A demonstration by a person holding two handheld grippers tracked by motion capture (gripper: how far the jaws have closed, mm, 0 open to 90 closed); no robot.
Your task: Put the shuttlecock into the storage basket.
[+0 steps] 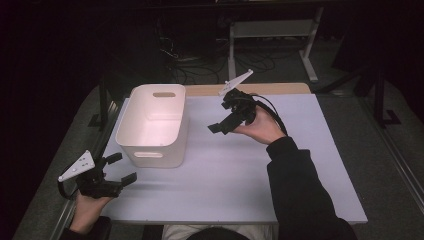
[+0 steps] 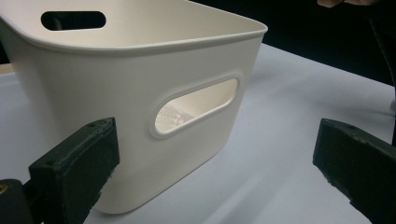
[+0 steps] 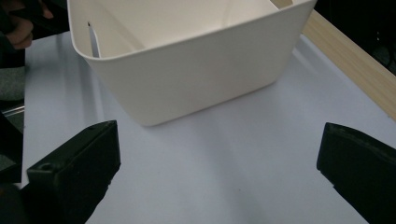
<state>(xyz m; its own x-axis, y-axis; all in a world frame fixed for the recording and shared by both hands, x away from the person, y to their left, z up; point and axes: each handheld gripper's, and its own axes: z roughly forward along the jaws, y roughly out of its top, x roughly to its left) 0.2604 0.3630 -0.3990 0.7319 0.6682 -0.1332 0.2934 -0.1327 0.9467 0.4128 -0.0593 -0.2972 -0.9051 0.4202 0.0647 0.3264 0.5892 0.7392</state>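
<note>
A white plastic bin with handle slots stands on the left half of the table, and nothing shows inside it. My left gripper hovers at the table's front left corner, just short of the bin's near end, jaws wide open and bare. In the left gripper view the bin looms close, its handle slot between the jaws of that gripper. My right gripper is held above the table to the right of the bin, pointing at it, open and bare. The right gripper view shows the bin's side wall beyond the gripper.
The bin rests on a white tabletop with a wooden strip along its far edge, also in the right gripper view. Beyond the table are a dark floor, cables and a metal frame.
</note>
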